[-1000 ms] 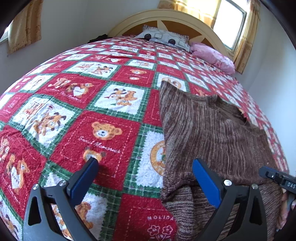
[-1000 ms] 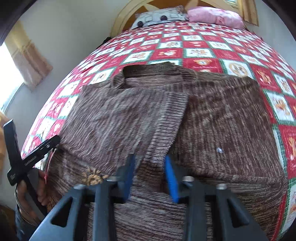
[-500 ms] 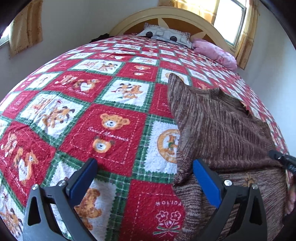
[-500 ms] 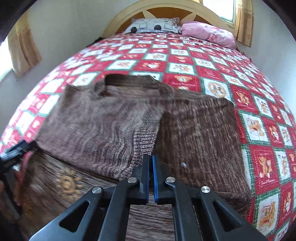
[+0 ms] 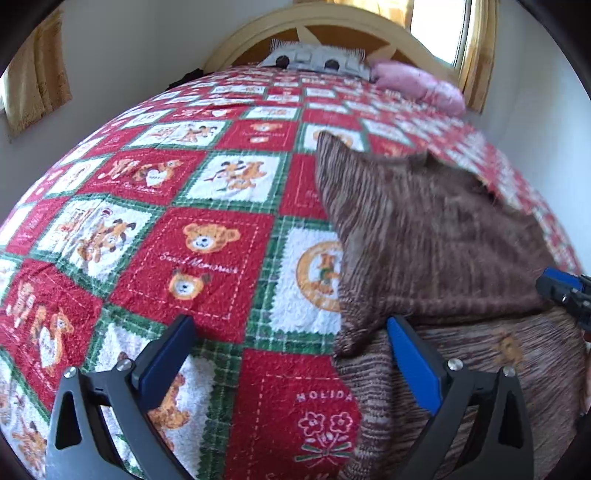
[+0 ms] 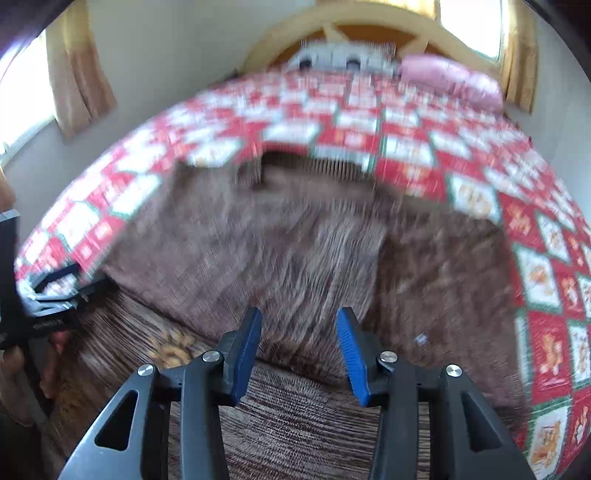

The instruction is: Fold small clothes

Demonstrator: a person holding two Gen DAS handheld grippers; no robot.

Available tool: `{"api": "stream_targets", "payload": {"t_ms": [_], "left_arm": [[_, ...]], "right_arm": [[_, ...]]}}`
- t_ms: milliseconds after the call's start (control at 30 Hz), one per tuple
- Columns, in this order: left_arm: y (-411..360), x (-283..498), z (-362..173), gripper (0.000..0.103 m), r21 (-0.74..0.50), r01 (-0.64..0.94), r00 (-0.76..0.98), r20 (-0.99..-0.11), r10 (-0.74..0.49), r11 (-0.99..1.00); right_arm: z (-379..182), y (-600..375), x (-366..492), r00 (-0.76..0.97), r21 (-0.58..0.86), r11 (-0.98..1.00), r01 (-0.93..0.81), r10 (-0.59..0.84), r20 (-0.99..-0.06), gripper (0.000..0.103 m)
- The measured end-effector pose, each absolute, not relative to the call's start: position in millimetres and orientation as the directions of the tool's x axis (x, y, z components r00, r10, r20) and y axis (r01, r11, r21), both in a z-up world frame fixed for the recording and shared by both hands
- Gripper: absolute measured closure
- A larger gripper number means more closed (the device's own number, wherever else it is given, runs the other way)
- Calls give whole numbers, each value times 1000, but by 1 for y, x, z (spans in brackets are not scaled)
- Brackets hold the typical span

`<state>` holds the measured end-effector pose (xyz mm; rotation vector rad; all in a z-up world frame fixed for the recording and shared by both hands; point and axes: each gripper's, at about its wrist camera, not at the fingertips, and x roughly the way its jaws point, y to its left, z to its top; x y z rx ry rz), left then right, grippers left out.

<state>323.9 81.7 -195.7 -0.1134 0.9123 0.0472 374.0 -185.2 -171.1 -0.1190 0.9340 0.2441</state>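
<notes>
Right tool [image 6: 299, 347], jaws opening and empty, should lift clear of the sweater [image 6: 295, 258]; left tool [image 5: 291, 354] spread wide.

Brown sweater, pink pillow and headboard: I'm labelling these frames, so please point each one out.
brown sweater [image 5: 424, 229]: left wrist view, on the folded-over upper layer.
pink pillow [image 5: 417, 83]: left wrist view, on its middle.
headboard [image 6: 369, 18]: right wrist view, on its curved top rail.
</notes>
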Motion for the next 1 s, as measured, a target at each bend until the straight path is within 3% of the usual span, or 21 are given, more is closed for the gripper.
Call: {"api": "stream_targets", "payload": {"t_ms": [167, 300, 367, 700, 900, 1000], "left_arm": [[79, 323, -196, 0, -39, -97, 609, -792, 28, 994], [77, 323, -197, 0, -22, -97, 607, -794, 42, 995], [76, 323, -197, 0, -16, -96, 605, -795, 45, 995], [68, 315, -191, 0, 39, -80, 610, -788, 79, 996], [72, 287, -175, 0, -20, -75, 643, -765, 33, 997], [65, 279, -178, 0, 14, -60, 638, -769, 49, 998]], "right_arm": [[-179, -194, 371, 623, -54, 975, -214, 94, -777, 60], [-169, -223, 363, 655, -7, 987, -161, 102, -749, 60], [-173, -242, 369, 621, 35, 992, -124, 105, -777, 59], [-173, -244, 339, 605, 19, 981, -192, 134, -785, 59], [-173, -244, 313, 609, -4, 979, -206, 125, -783, 59], [-174, -248, 304, 609, 1, 980, -199, 124, -783, 59]]}}
